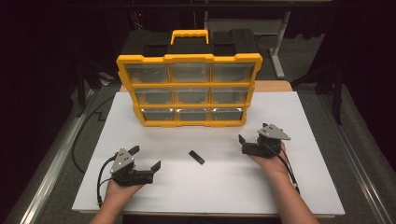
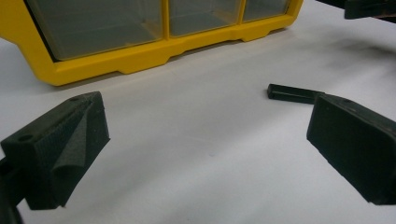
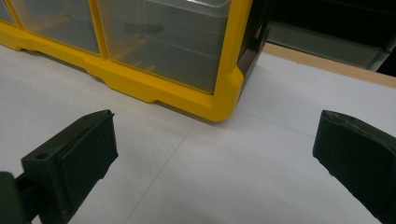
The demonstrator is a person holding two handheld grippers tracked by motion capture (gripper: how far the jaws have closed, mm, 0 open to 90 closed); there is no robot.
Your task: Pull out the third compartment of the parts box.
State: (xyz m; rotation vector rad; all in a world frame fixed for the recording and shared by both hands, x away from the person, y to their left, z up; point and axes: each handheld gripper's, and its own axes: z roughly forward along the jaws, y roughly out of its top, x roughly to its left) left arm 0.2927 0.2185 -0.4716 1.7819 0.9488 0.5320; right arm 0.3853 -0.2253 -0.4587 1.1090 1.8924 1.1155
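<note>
A yellow organiser case [image 1: 189,59] with clear drawers stands upright at the back middle of the white table top [image 1: 299,177]. A small black bar [image 1: 196,157] lies flat on the table in front of it, between my two grippers. My left gripper [image 1: 146,157] rests low at the front left, open, with nothing between its jaws. In the left gripper view [image 2: 205,140] the black bar [image 2: 292,93] lies just beyond the right jaw. My right gripper [image 1: 252,133] is open at the right, near the case's lower right corner [image 3: 219,100], holding nothing [image 3: 215,154].
The case has a black and yellow carry handle [image 1: 189,35] on top. The lower drawers [image 2: 102,23] look empty. A wooden table edge [image 3: 327,65] shows behind the white sheet, with dark floor and a metal stand [image 1: 279,56] beyond.
</note>
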